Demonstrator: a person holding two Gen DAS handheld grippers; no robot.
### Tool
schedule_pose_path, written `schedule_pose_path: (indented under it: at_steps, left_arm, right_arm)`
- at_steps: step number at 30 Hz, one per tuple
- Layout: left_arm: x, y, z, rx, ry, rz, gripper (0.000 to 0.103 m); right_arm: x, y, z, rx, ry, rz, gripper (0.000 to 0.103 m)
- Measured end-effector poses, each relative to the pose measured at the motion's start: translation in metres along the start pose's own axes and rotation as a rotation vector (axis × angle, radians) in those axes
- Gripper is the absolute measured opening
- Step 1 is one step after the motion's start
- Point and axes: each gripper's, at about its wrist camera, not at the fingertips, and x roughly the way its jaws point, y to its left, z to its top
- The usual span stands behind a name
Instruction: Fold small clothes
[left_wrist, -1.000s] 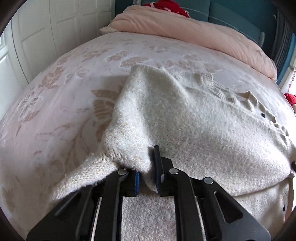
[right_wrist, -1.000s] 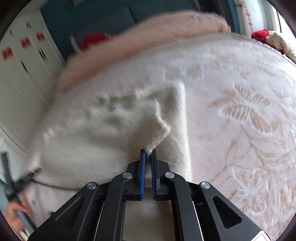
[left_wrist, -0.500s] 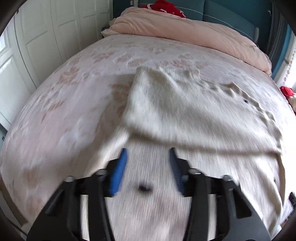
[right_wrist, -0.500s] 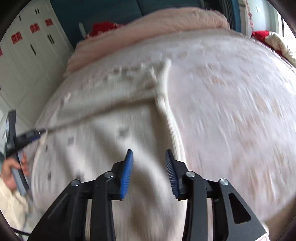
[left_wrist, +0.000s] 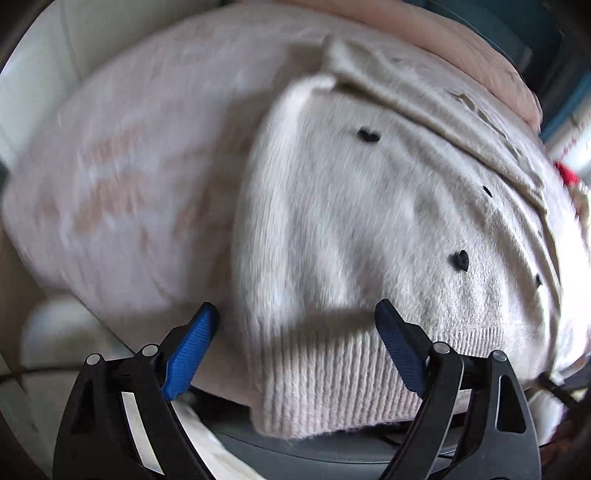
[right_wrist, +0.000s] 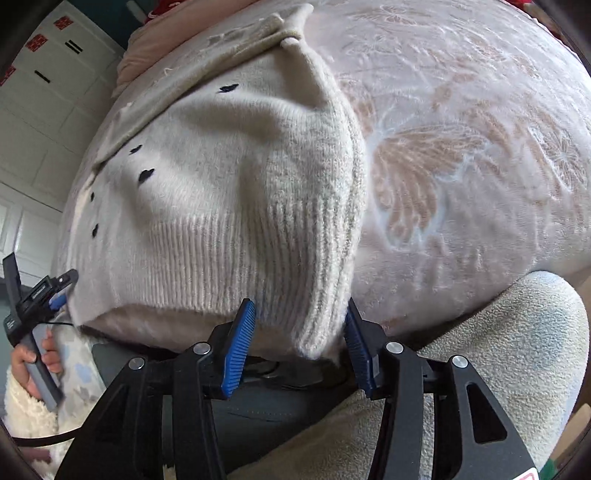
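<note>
A cream knit sweater (left_wrist: 369, 229) with small black hearts lies on the bed, its far part folded over toward me, its ribbed hem (left_wrist: 332, 384) hanging at the near bed edge. My left gripper (left_wrist: 295, 354) is open, its jaws astride the hem's left corner, touching nothing. In the right wrist view the sweater (right_wrist: 221, 177) fills the left half. My right gripper (right_wrist: 299, 347) is open, with the hem's right corner (right_wrist: 317, 343) between its jaws. The left gripper also shows at far left in the right wrist view (right_wrist: 40, 295), held in a hand.
The bed has a pink cover with butterfly patterns (right_wrist: 461, 147). A pink duvet (left_wrist: 461, 40) lies at the far end. White cupboard doors (right_wrist: 48, 92) stand at the left. My fleece-clad leg (right_wrist: 498, 369) is at the near bed edge.
Both grippers let go of the sweater's folded-over part, opened wide and drew back and down to the ribbed hem at the near bed edge.
</note>
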Motion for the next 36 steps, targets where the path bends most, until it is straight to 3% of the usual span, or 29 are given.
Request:
schedule_pose_path:
  at_steps: [2, 3, 4, 5, 6, 11, 15, 21, 26, 29, 30, 32, 34, 36]
  left_arm:
    - [-0.001, -0.002, -0.001, -0.010, -0.019, -0.003, 0.081]
    - [-0.001, -0.004, 0.000, -0.007, -0.021, -0.014, 0.069]
    - [-0.002, -0.006, 0.001, 0.002, -0.023, -0.019, 0.049]
    - [-0.002, -0.009, 0.004, 0.016, -0.013, -0.047, 0.038]
    - [-0.003, -0.010, 0.007, 0.021, 0.004, -0.071, 0.013]
    - [-0.037, -0.015, 0.010, 0.061, -0.010, -0.111, 0.010]
    - [-0.069, -0.009, -0.002, 0.083, -0.011, -0.141, 0.010]
    - [-0.100, 0.007, -0.040, 0.064, 0.051, -0.201, 0.009]
    - [-0.133, 0.017, -0.060, 0.035, 0.100, -0.225, 0.009]
    - [-0.166, 0.013, -0.046, 0.024, 0.045, -0.261, 0.009]
    - [-0.176, 0.007, -0.032, 0.032, 0.002, -0.274, 0.009]
    - [-0.186, -0.006, 0.004, 0.061, -0.085, -0.314, 0.009]
    - [-0.185, -0.025, 0.044, 0.099, -0.169, -0.301, 0.009]
    - [-0.168, -0.045, 0.091, 0.117, -0.237, -0.268, 0.010]
  right_arm:
    - [0.002, 0.000, 0.004, 0.026, -0.011, 0.019, 0.050]
    - [0.002, 0.001, 0.007, 0.038, -0.014, 0.028, 0.049]
    - [0.002, 0.000, 0.008, 0.050, -0.022, 0.037, 0.045]
    - [0.001, -0.001, 0.008, 0.055, -0.037, 0.053, 0.021]
    - [-0.001, -0.002, 0.009, 0.055, -0.041, 0.074, 0.010]
    - [-0.037, 0.013, 0.004, -0.003, -0.136, 0.092, 0.009]
    - [-0.073, 0.025, -0.014, -0.102, -0.182, 0.045, 0.007]
    - [-0.087, 0.021, -0.057, -0.173, -0.082, 0.018, 0.007]
    - [-0.117, 0.027, -0.084, -0.220, -0.011, 0.082, 0.007]
    - [-0.160, 0.037, -0.062, -0.237, -0.113, 0.160, 0.007]
    - [-0.178, 0.041, -0.042, -0.241, -0.201, 0.187, 0.007]
    - [-0.195, 0.043, -0.008, -0.236, -0.321, 0.241, 0.007]
    - [-0.198, 0.040, 0.039, -0.206, -0.438, 0.301, 0.007]
    - [-0.183, 0.038, 0.085, -0.183, -0.510, 0.296, 0.007]
